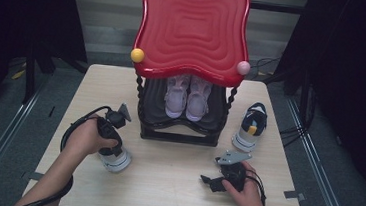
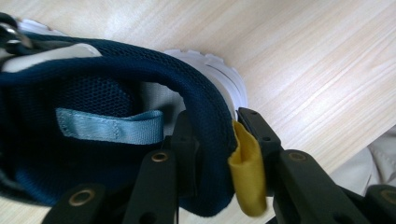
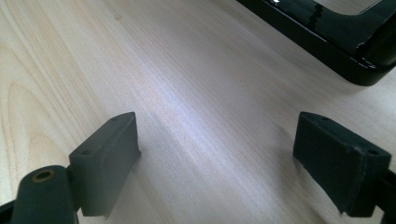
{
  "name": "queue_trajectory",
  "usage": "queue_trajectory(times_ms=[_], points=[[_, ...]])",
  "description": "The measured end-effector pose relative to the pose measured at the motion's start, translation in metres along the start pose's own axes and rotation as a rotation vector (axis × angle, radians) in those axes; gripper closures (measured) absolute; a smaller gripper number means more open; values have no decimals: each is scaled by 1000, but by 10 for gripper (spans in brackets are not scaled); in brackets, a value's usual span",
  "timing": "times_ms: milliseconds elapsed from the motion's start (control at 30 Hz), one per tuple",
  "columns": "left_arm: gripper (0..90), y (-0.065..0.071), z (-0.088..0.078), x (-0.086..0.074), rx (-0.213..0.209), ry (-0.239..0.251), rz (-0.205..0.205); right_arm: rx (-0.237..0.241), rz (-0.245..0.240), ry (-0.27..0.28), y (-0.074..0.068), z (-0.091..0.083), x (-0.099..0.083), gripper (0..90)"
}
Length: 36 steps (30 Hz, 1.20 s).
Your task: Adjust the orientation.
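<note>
On the wooden table, the left gripper clamps the navy shoe's heel collar – right gripper open, idle – next: lift toward the rack.

The person's left forearm comes in from the lower left and bends toward the middle. The left hand wraps around the body of the left tool, which points down toward the bench, with its cable looping behind the wrist. In the left gripper view its jaws stand close together and press on the padded heel collar of a dark blue shoe, one jaw inside and one outside. The right hand holds the right tool low over the bench, pointing left. Its jaws stand wide apart with nothing between them.
</note>
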<state>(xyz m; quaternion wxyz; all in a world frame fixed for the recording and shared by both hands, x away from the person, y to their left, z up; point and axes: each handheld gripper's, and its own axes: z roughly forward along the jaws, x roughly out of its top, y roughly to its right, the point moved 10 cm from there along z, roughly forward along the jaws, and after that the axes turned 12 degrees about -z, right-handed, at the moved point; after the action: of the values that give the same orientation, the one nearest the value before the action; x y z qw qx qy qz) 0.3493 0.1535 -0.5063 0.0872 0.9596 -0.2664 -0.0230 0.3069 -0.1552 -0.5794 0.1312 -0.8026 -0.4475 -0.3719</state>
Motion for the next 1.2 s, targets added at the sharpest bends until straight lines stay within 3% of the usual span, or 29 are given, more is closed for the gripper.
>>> queue_trajectory(times_ms=[233,467,633,1033,1200], points=[[718,0,1,0,-22,-4,-12,0,0,0,0,0,0,135],[722,1,0,-3,-1,-10,49,0,0,0,0,0,0,135],[721,0,0,-6,-8,-9,92,0,0,0,0,0,0,135],[719,-3,-1,-9,-12,-37,105,0,0,0,0,0,0,135],[717,-4,-1,-11,5,-54,123,0,0,0,0,0,0,135]])
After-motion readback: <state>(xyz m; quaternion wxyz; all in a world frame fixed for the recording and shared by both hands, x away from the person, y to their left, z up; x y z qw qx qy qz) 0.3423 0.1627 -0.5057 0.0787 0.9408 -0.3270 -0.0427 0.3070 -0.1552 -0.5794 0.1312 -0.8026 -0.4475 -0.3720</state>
